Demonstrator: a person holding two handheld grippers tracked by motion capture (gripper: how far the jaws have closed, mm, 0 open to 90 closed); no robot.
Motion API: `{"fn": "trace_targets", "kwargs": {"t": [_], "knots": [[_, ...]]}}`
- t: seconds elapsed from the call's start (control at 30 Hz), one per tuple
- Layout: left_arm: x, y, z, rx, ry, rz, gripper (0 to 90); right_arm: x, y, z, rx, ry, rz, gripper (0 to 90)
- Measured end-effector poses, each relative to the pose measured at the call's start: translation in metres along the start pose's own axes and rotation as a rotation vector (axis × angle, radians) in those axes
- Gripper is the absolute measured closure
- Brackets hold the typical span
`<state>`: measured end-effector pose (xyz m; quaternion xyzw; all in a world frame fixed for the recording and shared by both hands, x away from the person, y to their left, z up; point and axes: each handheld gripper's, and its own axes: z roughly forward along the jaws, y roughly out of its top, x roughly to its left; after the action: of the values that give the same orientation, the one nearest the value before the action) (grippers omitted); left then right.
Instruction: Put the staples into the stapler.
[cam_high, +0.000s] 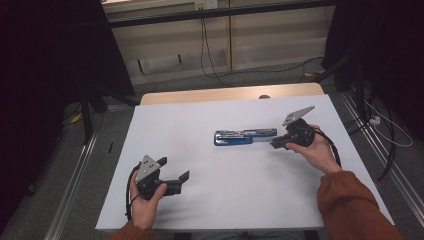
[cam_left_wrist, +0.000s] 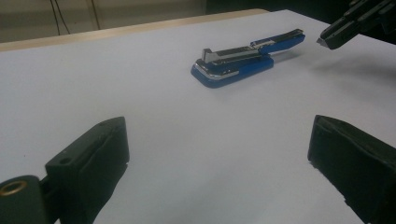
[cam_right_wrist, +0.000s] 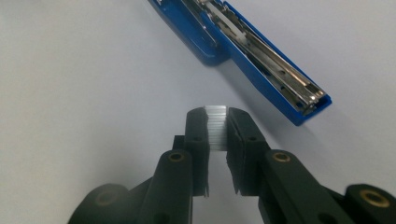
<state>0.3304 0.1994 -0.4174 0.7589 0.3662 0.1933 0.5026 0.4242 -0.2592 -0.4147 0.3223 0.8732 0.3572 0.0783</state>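
A blue stapler (cam_high: 245, 136) lies swung open flat on the white table (cam_high: 190, 120), its metal staple channel facing up (cam_right_wrist: 261, 60). Just to its right, my right gripper (cam_high: 274, 144) is shut on a short silver strip of staples (cam_right_wrist: 217, 128), pinched upright between the pads, with the channel's open end close ahead of the tips. In the left gripper view the stapler (cam_left_wrist: 243, 60) lies far ahead and the right gripper's tip (cam_left_wrist: 329, 39) hovers by its far end. My left gripper (cam_high: 175, 168) rests near the table's front left, jaws wide open (cam_left_wrist: 219, 137) and nothing between them.
A wooden strip (cam_high: 230, 93) runs along the table's far edge. Beyond it are a floor with cables (cam_high: 210, 65) and dark curtains on both sides. Metal rails (cam_high: 75, 170) flank the table.
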Motion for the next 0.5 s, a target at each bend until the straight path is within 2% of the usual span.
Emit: {"fn": "trace_targets", "kwargs": {"t": [0.07, 0.17, 0.33, 0.4, 0.5], "knots": [[0.000, 0.000, 0.000, 0.000, -0.002, -0.003, 5.5, 0.001, 0.002, 0.000, -0.014, 0.005, -0.001, 79.3], [0.000, 0.000, 0.000, 0.000, 0.002, -0.004, 5.5, 0.003, 0.005, -0.002, -0.023, -0.018, -0.001, 79.3], [0.001, 0.000, 0.000, -0.001, 0.003, -0.005, 5.5, 0.005, 0.010, -0.004, -0.055, 0.001, 0.006, 79.3], [0.000, 0.000, 0.000, -0.005, 0.003, -0.009, 5.5, 0.005, 0.011, -0.005, -0.081, 0.019, 0.026, 79.3], [0.000, 0.000, 0.000, -0.003, 0.003, -0.008, 5.5, 0.006, 0.015, -0.005, -0.090, 0.017, 0.029, 79.4]]}}
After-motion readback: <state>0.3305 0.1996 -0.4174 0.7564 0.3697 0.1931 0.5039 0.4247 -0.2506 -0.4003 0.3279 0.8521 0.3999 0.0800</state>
